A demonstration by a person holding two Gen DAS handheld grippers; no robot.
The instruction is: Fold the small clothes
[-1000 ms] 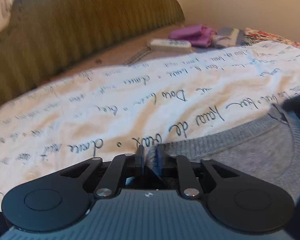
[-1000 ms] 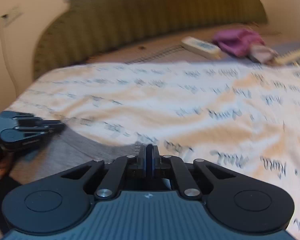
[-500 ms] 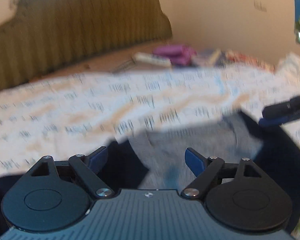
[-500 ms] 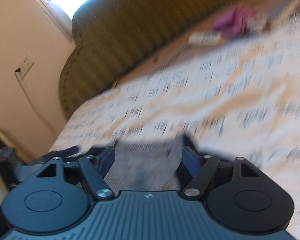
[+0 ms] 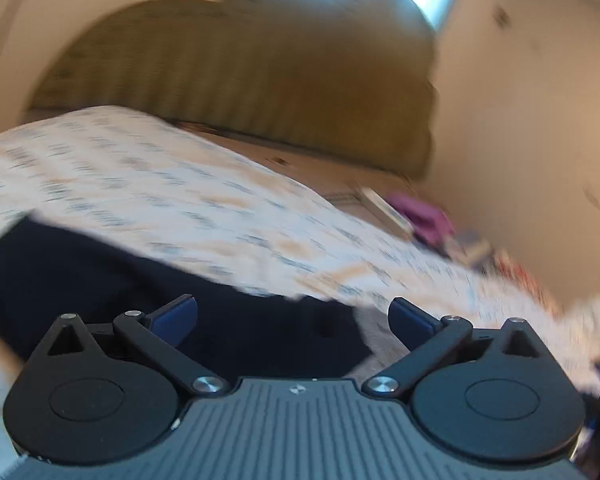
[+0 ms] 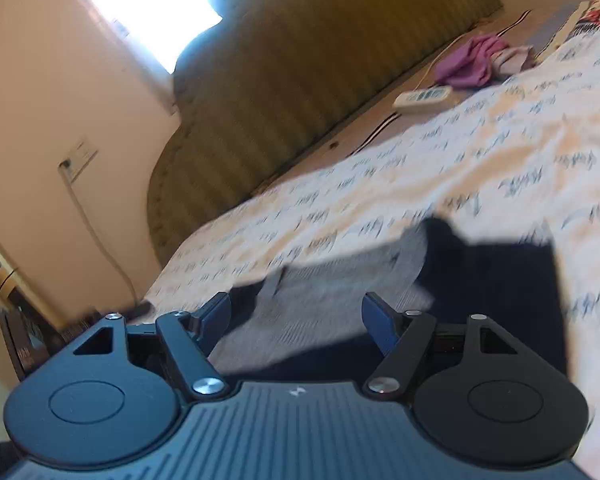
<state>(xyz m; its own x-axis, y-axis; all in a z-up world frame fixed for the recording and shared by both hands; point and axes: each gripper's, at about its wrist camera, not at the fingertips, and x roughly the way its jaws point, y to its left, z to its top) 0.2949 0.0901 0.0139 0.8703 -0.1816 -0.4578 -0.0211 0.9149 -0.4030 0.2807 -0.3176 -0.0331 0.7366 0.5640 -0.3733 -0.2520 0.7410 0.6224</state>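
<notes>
A small grey and navy garment lies on the cream bedspread (image 6: pixel 480 152) printed with script. In the right wrist view its grey part (image 6: pixel 332 292) sits just ahead of my right gripper (image 6: pixel 296 314), and its navy part (image 6: pixel 500 280) spreads to the right. The right jaws are open, with cloth below them and nothing pinched. In the blurred left wrist view the navy cloth (image 5: pixel 100 280) fills the lower left and a grey strip (image 5: pixel 376 344) shows at the right. My left gripper (image 5: pixel 292 316) hangs over it, its jaws opening wide and gripping nothing.
A green ribbed headboard (image 6: pixel 300 80) runs along the far side of the bed. A white remote-like bar (image 6: pixel 422 98), a purple cloth (image 6: pixel 472 62) and other fabrics lie at the far end. A wall socket with a cable (image 6: pixel 76 160) is at the left.
Both grippers were shut at the grey garment's edge a second ago and have opened and let it go. Both views have swung and tilted, and the garment now shows more navy cloth.
</notes>
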